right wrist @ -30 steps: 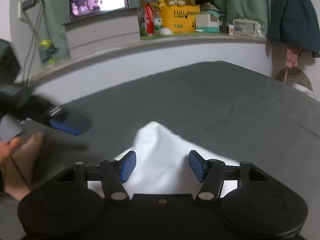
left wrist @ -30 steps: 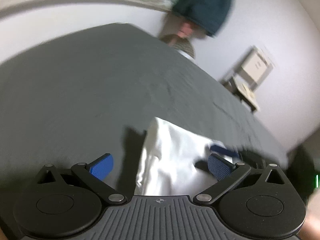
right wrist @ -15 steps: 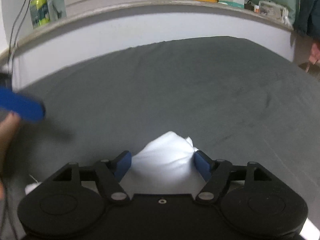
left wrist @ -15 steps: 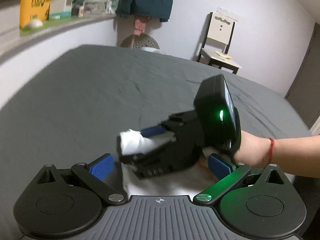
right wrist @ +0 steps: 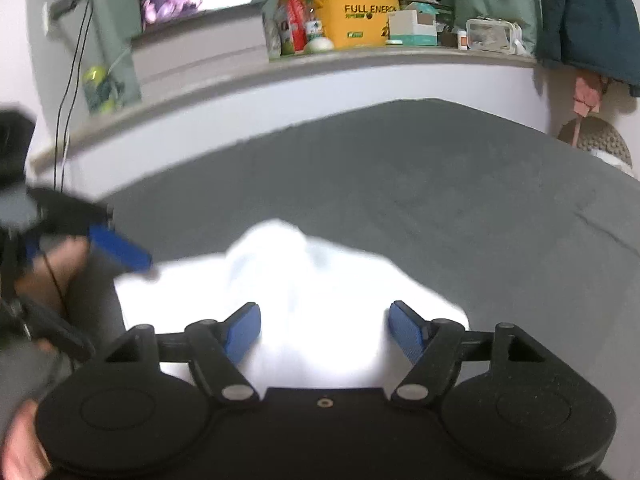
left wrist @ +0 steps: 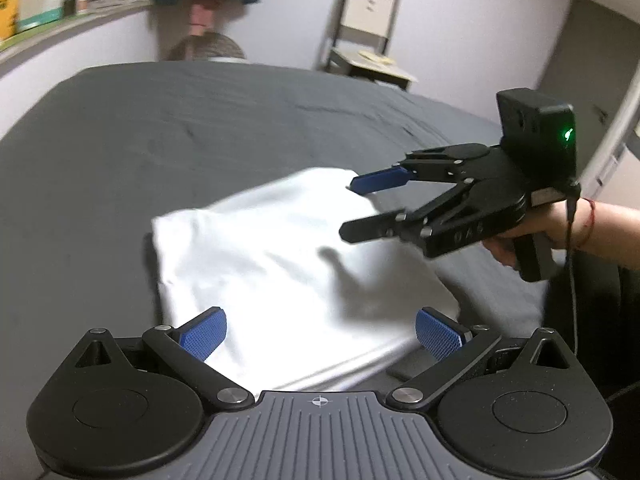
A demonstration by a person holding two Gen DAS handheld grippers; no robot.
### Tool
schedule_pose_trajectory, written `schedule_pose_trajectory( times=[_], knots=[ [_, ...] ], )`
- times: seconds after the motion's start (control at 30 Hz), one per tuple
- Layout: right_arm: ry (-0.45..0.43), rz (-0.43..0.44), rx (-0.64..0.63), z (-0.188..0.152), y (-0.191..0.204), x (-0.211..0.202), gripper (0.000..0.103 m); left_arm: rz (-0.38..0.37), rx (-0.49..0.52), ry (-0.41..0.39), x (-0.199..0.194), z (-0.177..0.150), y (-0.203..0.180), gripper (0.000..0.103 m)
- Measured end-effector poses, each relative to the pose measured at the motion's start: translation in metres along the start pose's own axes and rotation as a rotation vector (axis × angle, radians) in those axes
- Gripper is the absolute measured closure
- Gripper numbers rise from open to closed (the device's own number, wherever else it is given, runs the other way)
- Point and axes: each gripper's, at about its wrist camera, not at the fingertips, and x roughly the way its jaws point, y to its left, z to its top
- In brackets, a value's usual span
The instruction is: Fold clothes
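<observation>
Garment: white cloth (left wrist: 288, 264), lying bunched on the grey bed (left wrist: 160, 128), partly folded.
Handling: judged light, limp, easily creased; sags when lifted.
Hold points: corners and hems, both sides at once.
Left gripper (left wrist: 320, 332): wide, nothing clamped.
Right gripper (right wrist: 325, 330): jaws have just been opening; cloth below, unpinched.

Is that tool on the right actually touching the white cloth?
Apart. In the left wrist view the right tool hangs open above the white cloth, nothing between its fingers, its shadow falling separately on the fabric.
</observation>
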Motion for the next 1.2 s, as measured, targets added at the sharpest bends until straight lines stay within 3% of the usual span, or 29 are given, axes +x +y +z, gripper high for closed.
schedule_pose_trajectory(
  times=[0.07,0.2,0.27,0.37,0.57,0.67,0.77,0.97,1.13,1.17,1.2],
  knots=[
    [-0.001,-0.021,-0.041,-0.005,0.009,0.011,0.028,0.01,0.002,0.029,0.005,-0.001,-0.002,0.0],
    [0.003,-0.064,-0.185,-0.008,0.032,0.024,0.011,0.029,-0.053,0.048,0.005,0.001,0.006,0.0],
    [0.006,-0.081,-0.226,-0.003,0.037,0.024,0.012,0.029,-0.096,0.028,-0.002,0.005,0.012,0.0],
    [-0.033,-0.084,-0.203,-0.003,0.035,0.009,0.011,0.041,-0.241,0.005,-0.011,0.005,0.034,0.0],
    [-0.079,0.026,0.081,-0.018,-0.008,-0.02,0.011,0.036,-0.604,0.089,0.003,-0.014,0.084,0.0],
    [-0.101,0.058,0.267,-0.025,-0.034,-0.025,0.011,0.049,-0.694,0.159,0.017,-0.023,0.094,0.0],
    [-0.1,0.08,0.426,-0.032,-0.051,-0.019,0.011,0.044,-0.722,0.219,0.033,-0.029,0.093,0.0],
    [-0.096,0.205,0.687,-0.042,-0.074,-0.003,0.011,0.004,-0.728,0.206,0.047,-0.023,0.084,0.0],
    [-0.072,0.207,0.709,-0.042,-0.081,0.006,0.011,-0.011,-0.761,0.179,0.054,-0.02,0.083,0.001],
    [-0.061,0.205,0.713,-0.042,-0.082,0.008,0.011,-0.017,-0.755,0.183,0.056,-0.019,0.082,0.004],
    [-0.048,0.2,0.717,-0.041,-0.083,0.012,0.011,-0.023,-0.75,0.187,0.058,-0.018,0.08,0.015]
  ],
)
